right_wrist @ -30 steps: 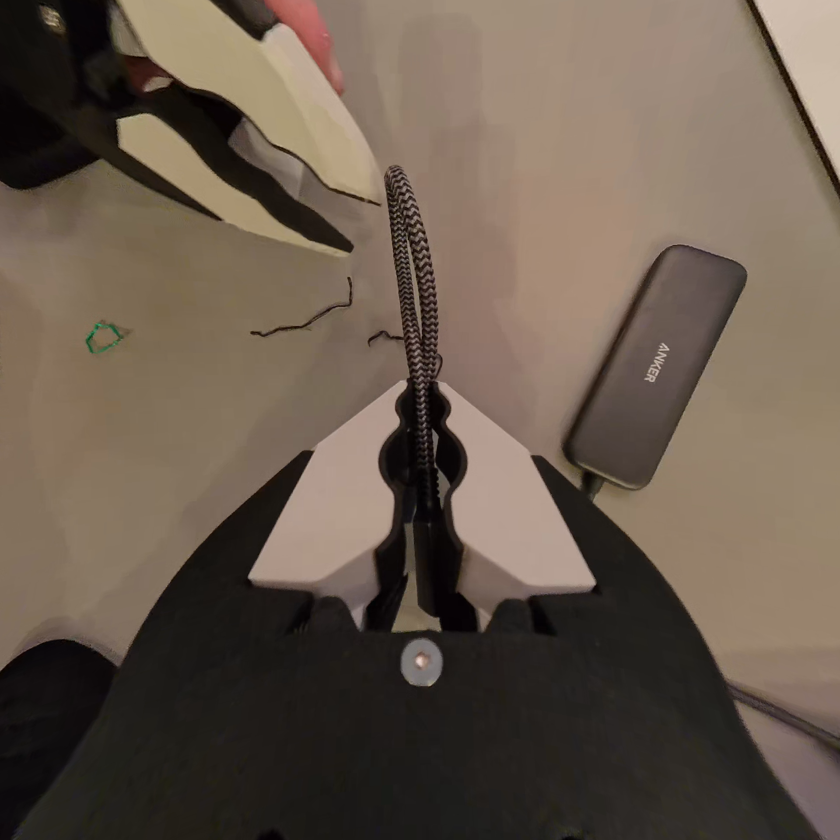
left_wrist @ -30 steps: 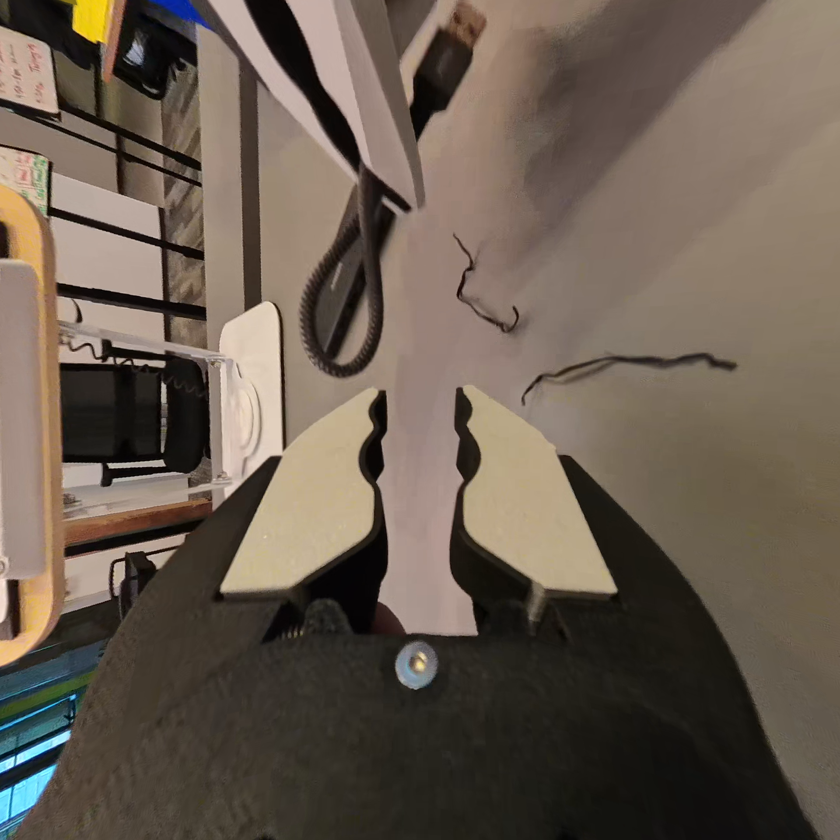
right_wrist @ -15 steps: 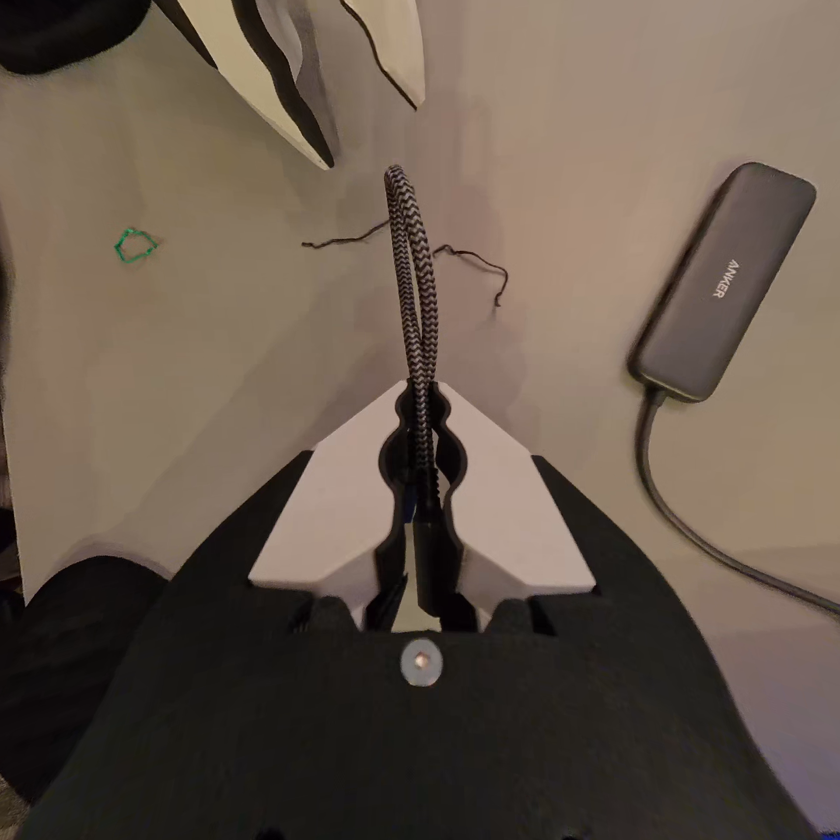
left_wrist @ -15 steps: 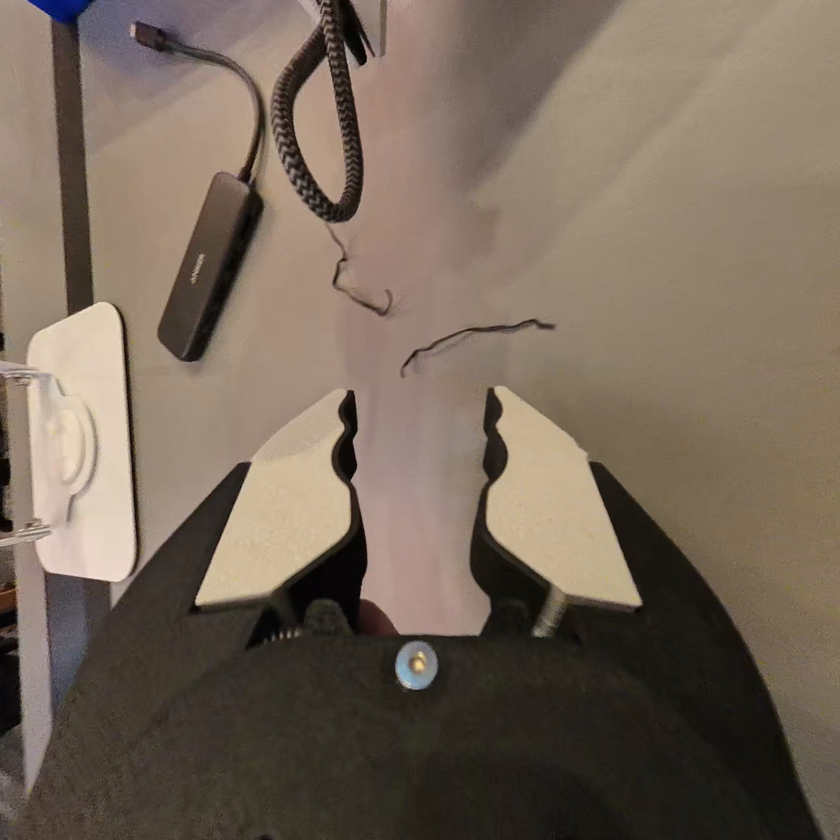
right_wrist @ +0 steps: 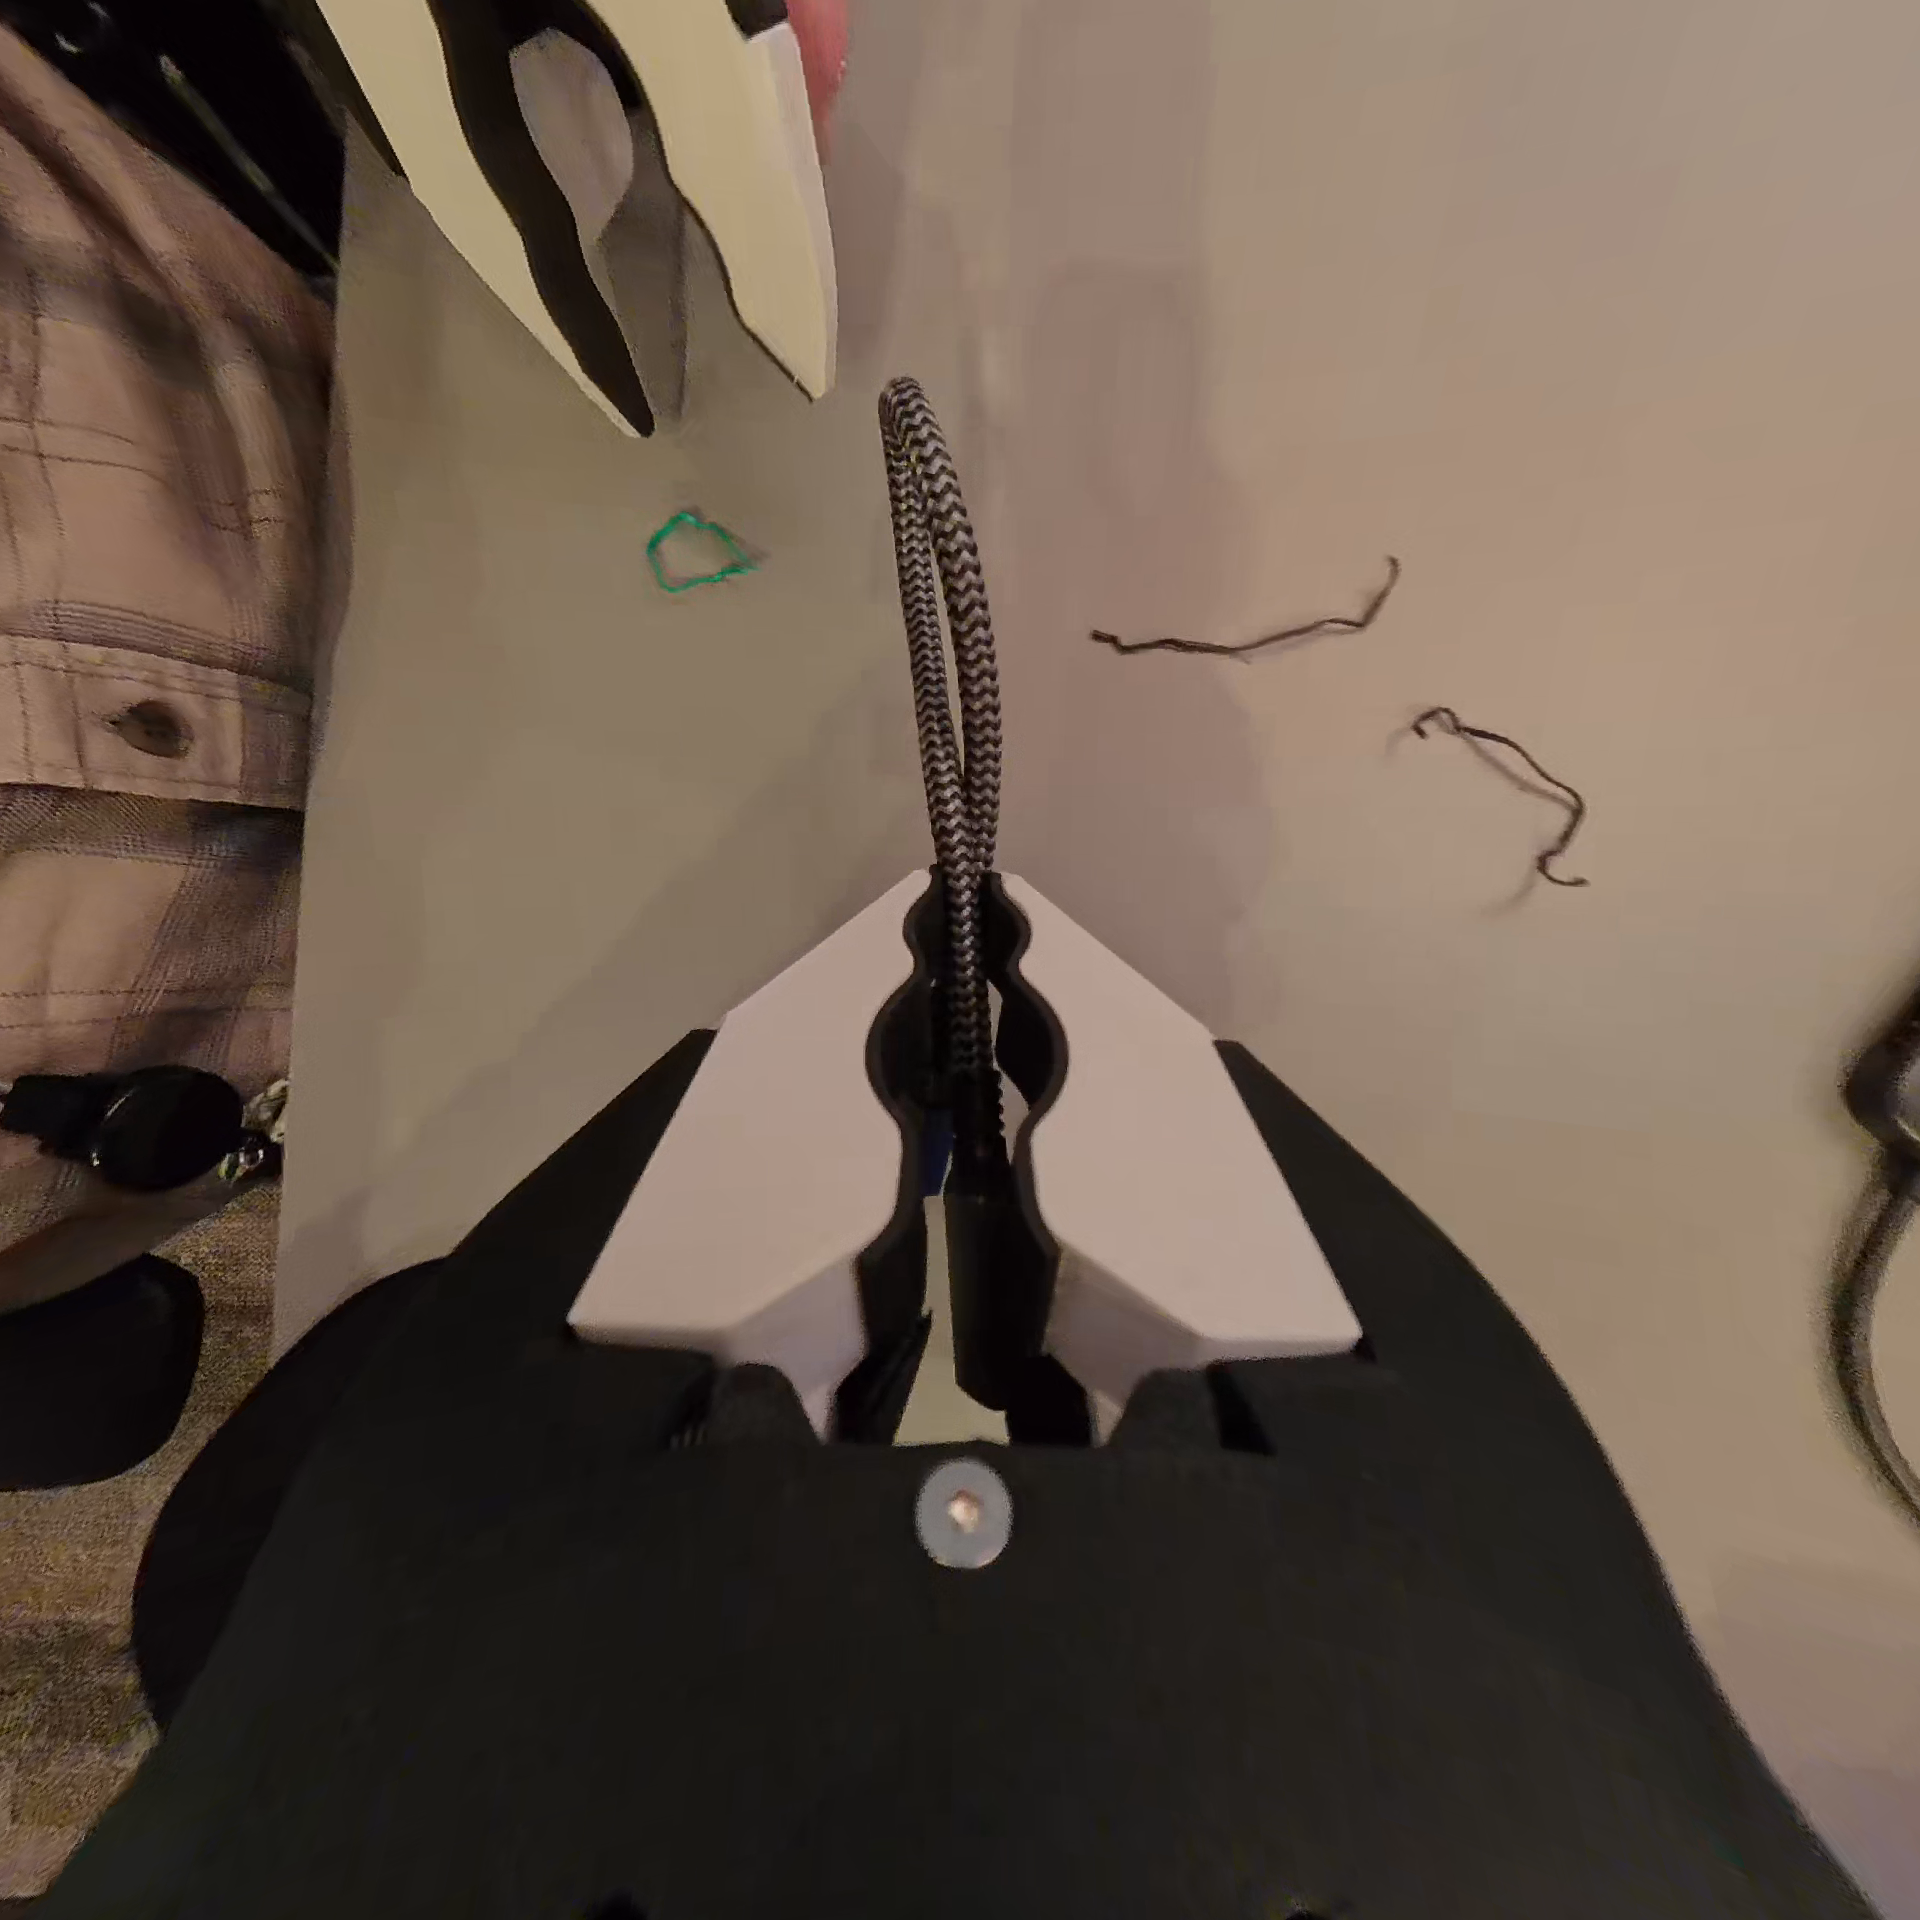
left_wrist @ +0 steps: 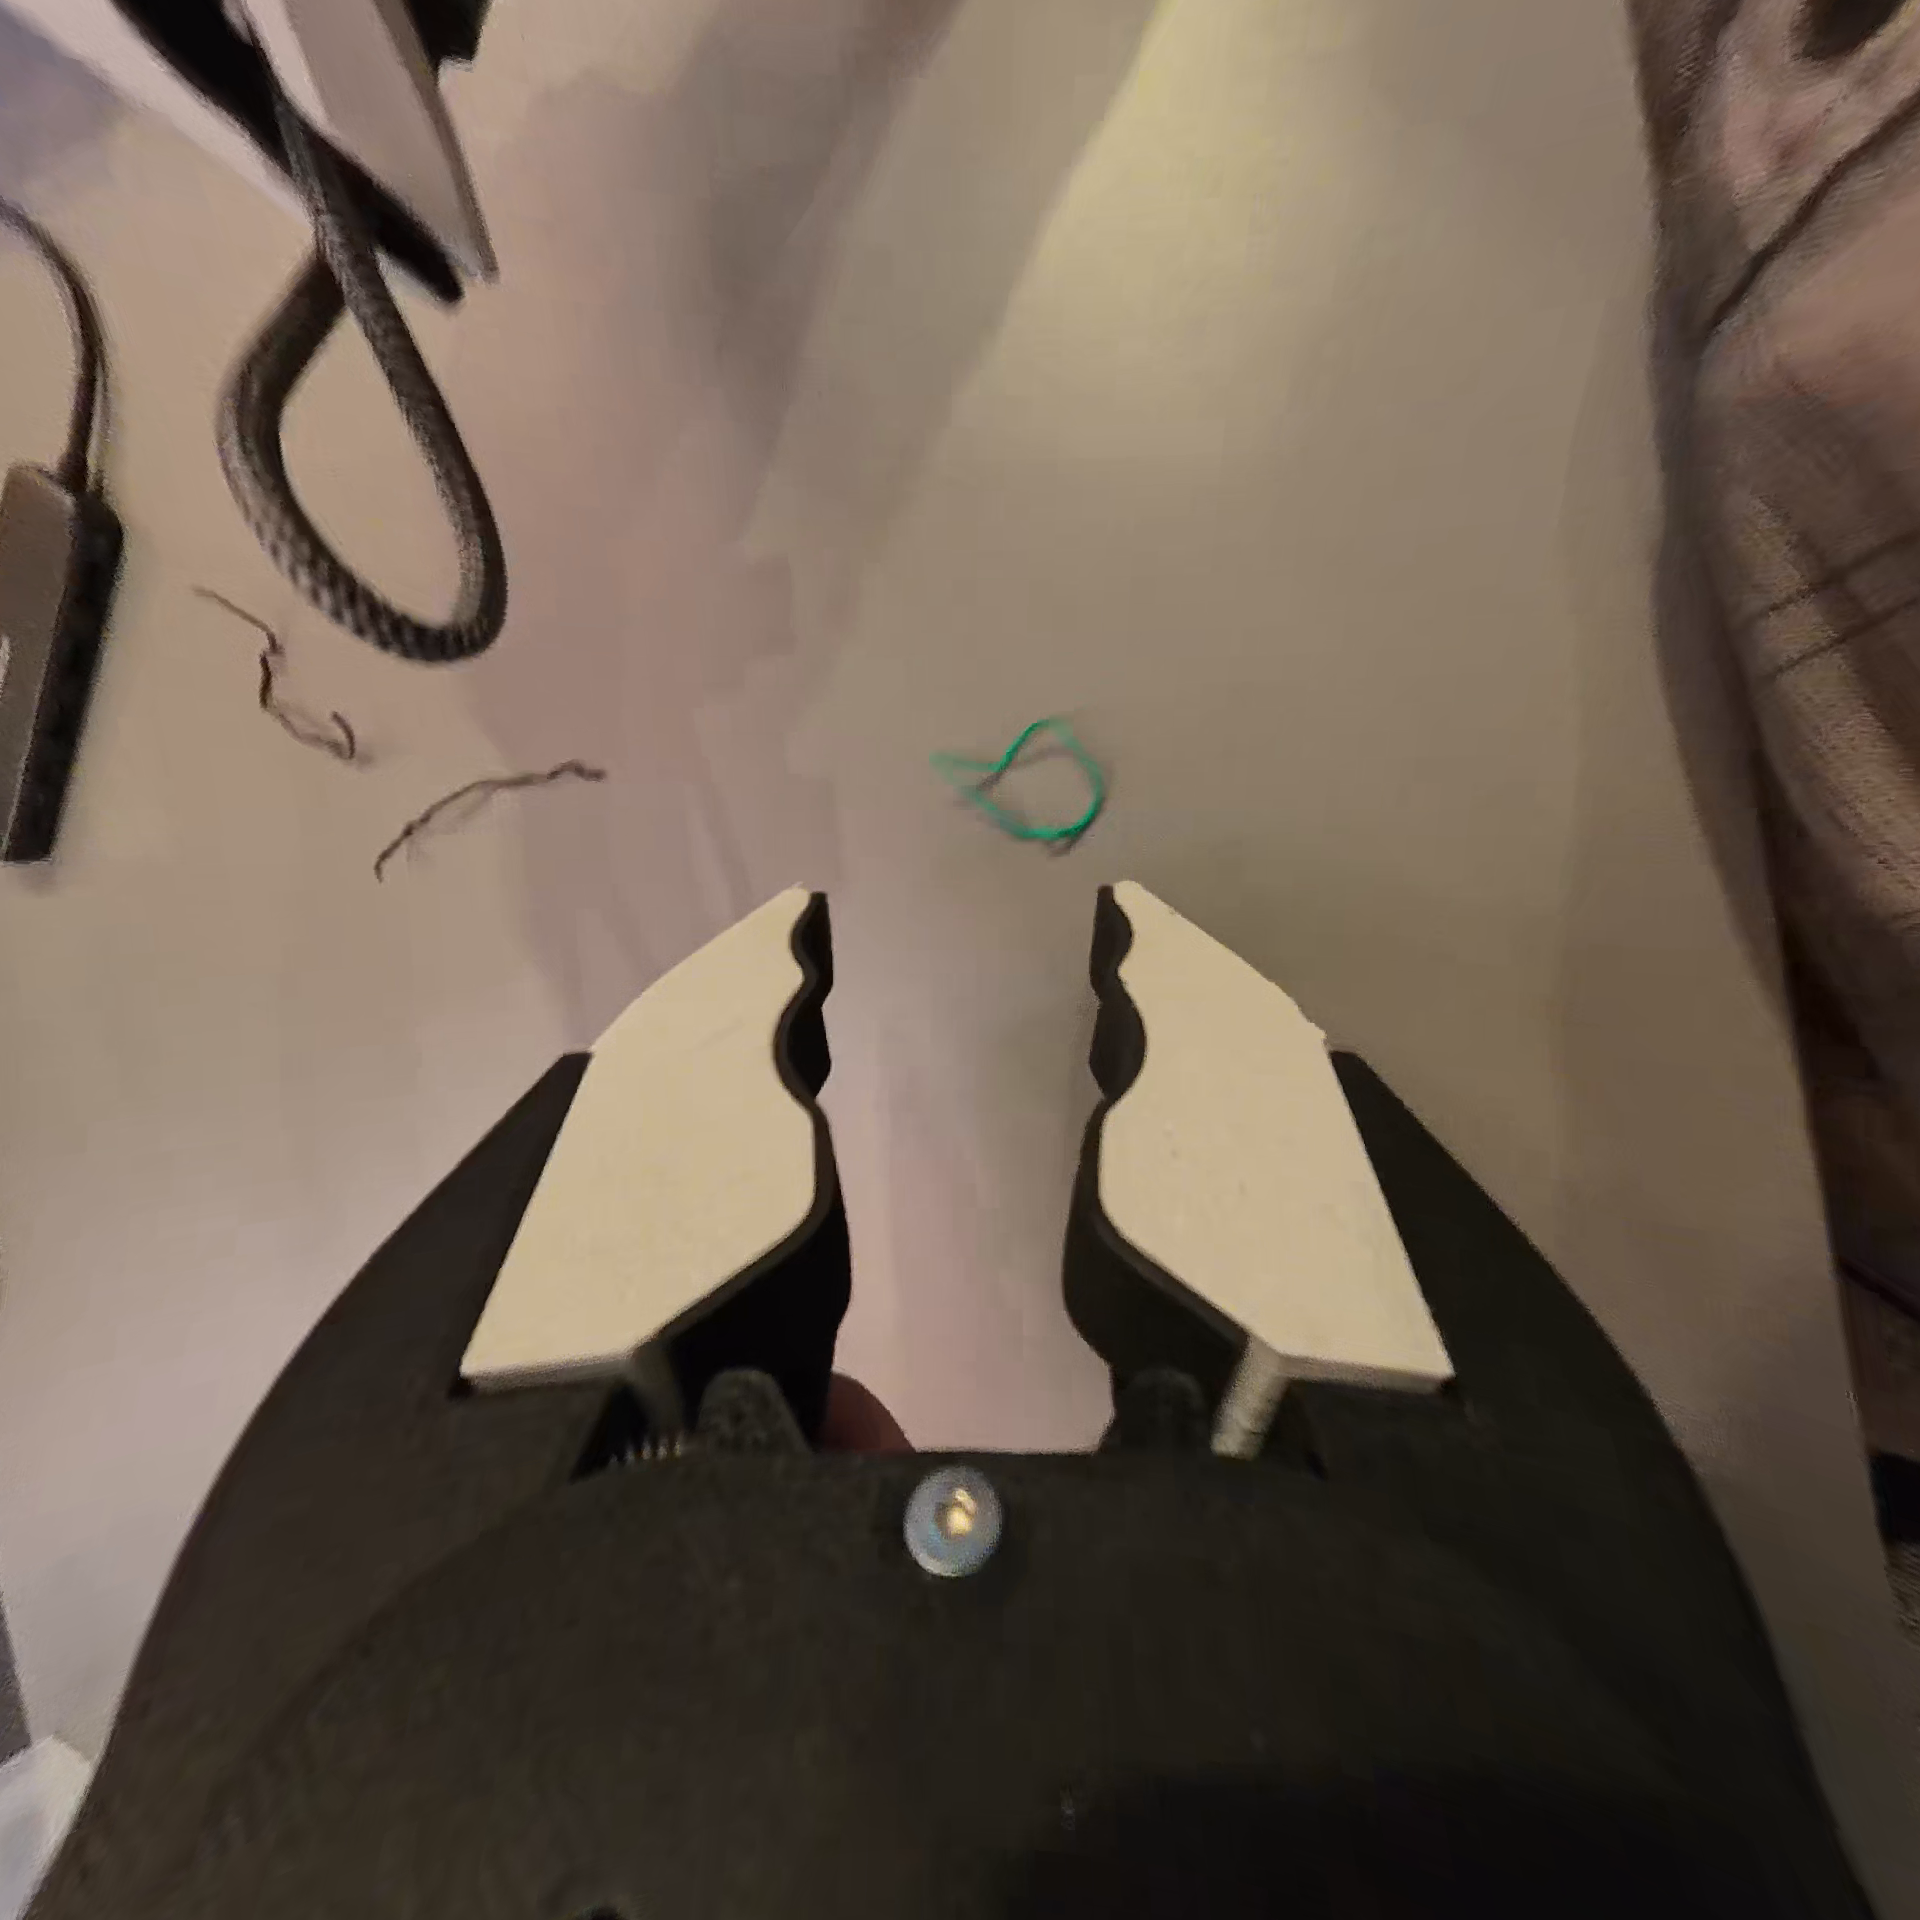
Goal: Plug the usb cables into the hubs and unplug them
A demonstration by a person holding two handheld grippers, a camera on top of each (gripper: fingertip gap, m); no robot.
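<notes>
- The braided usb cable (right_wrist: 961,727) was held doubled between the closed fingers of the right gripper (right_wrist: 964,883).
- The left gripper (left_wrist: 961,904) was held open and empty above the table (left_wrist: 1195,520).
- The hub (left_wrist: 47,665) lay far left, unplugged; carrying the plug there was judged next.

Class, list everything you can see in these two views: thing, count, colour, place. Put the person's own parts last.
Braided cable: one, black and white, folded into a loop, held in the right gripper.
Hub: one, dark grey, on the table at the left edge of the left wrist view, partly cut off.
Hub lead: one, dark, at the right edge of the right wrist view.
Threads: two, dark, loose on the table.
Green loop: one, thin, on the table.
Table: one, pale grey.
Left gripper: open, empty.
Right gripper: shut on the cable.
Shirt: plaid, at the table edge.
</notes>
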